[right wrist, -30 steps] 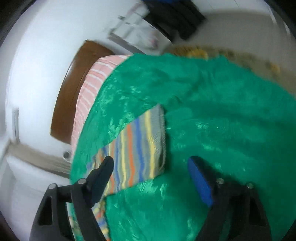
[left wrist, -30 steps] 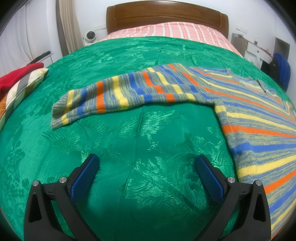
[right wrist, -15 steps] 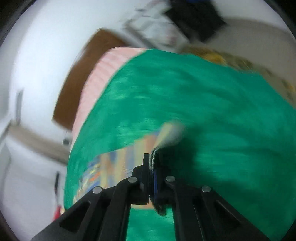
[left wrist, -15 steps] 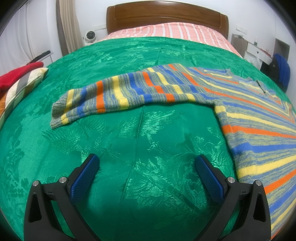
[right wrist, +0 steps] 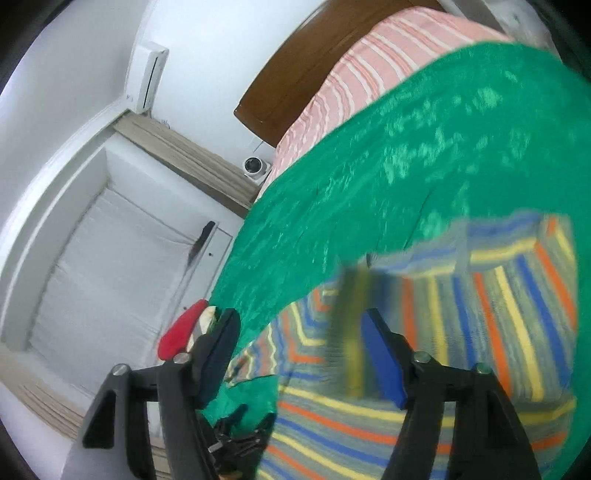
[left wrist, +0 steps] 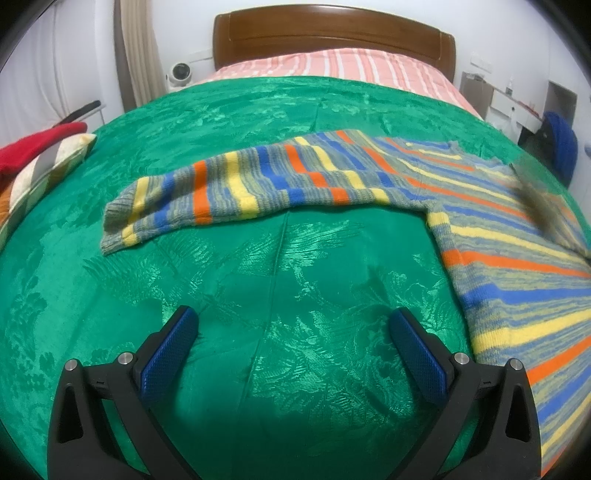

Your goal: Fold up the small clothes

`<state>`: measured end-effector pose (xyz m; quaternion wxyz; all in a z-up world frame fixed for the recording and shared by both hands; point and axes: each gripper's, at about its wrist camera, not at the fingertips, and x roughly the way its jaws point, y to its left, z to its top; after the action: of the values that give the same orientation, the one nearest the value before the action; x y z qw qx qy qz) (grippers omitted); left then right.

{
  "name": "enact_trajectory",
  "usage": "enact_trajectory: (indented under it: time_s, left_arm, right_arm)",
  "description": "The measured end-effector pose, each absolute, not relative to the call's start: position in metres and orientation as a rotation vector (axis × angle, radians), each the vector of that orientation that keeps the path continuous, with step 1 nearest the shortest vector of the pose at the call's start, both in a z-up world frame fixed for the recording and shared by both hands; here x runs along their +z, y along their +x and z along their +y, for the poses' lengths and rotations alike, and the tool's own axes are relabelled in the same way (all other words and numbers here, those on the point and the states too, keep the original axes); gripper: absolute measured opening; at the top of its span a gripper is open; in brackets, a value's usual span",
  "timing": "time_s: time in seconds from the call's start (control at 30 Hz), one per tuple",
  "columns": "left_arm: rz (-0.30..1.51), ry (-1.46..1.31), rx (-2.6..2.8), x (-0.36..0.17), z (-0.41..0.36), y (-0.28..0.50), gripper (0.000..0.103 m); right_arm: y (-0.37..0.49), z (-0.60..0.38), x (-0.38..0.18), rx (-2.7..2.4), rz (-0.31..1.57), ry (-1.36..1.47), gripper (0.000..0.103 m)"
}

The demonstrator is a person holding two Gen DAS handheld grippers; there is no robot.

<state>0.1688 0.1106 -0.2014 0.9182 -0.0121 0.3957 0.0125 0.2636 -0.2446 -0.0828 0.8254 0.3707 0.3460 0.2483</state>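
Striped knit sweater [left wrist: 480, 206] in grey, blue, yellow and orange, lying flat on the green bedspread [left wrist: 258, 110], one sleeve [left wrist: 221, 192] extended sideways.

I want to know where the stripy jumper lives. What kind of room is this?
Most likely a bedroom. The stripy jumper lies on a bed with a green bedspread, a wooden headboard stands at its far end, and a curtain hangs by the wall.
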Motion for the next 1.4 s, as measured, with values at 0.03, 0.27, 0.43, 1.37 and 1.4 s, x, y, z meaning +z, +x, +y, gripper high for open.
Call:
enact_trajectory:
  time_s: [0.03,0.27,0.43,1.37,1.4]
  left_arm:
    - [0.814,-0.024,0.026,-0.201,0.11,0.169,0.103]
    - [0.821,-0.014,0.04,-0.2,0.11,0.171,0.103]
    - [0.85,-0.021,0.084,-0.199,0.105,0.173,0.103]
    - [0.91,-0.435,0.003,-0.126,0.279,0.19,0.101]
    - [0.95,-0.445,-0.028,-0.135,0.28,0.202,0.099]
  right_arm:
    - [0.262,-0.246,-0.09,0.523,0.745,0.792,0.069]
    - [0.199,-0.307,-0.141,0.227,0.805,0.48,0.069]
    - [0.136,-0.35,-0.176,0.012,0.83,0.256,0.069]
    - [0.104,-0.364,-0.217,-0.08,0.745,0.205,0.079]
    - [0.104,-0.364,-0.217,-0.081,0.745,0.204,0.08]
